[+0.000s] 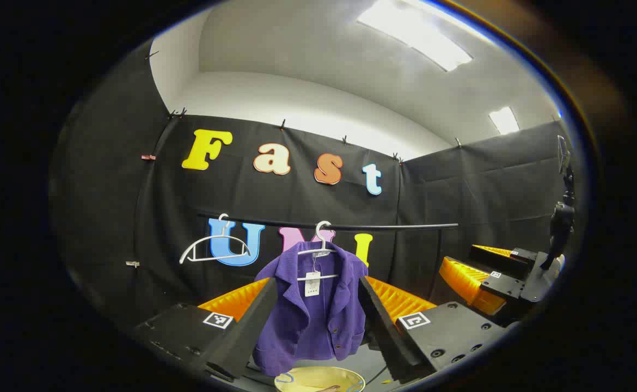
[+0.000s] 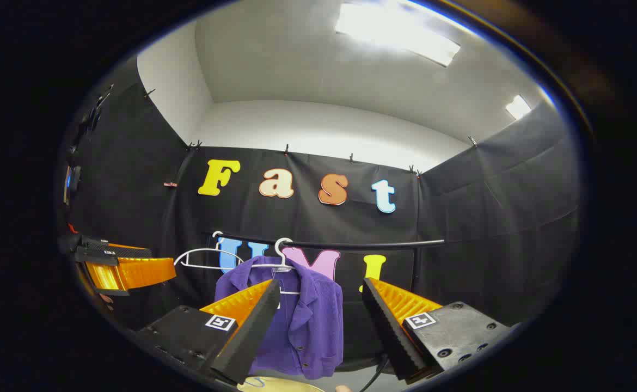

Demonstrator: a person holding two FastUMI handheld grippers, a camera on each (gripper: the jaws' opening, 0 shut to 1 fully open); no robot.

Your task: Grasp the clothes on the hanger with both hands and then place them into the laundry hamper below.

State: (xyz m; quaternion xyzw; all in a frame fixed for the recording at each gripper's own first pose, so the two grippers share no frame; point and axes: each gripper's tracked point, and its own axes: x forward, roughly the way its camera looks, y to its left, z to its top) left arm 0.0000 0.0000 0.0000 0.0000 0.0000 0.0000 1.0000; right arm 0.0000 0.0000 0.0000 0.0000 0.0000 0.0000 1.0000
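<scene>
A purple jacket (image 1: 313,316) hangs on a white hanger (image 1: 321,247) from a black rail (image 1: 351,225); a paper tag dangles at its collar. Below it shows the pale yellow rim of the laundry hamper (image 1: 318,377). My left gripper (image 1: 318,305) is open, short of the jacket, its fingers framing the garment. In the right gripper view the same jacket (image 2: 302,321) hangs from the rail (image 2: 351,245), and my right gripper (image 2: 321,310) is open, also apart from the cloth. The hamper rim (image 2: 280,384) peeks at the bottom.
An empty white hanger (image 1: 215,247) hangs on the rail left of the jacket, also visible as the empty hanger (image 2: 201,256). The right gripper (image 1: 492,277) appears at the right of the left gripper view; the left gripper (image 2: 117,269) appears at the left of the right gripper view.
</scene>
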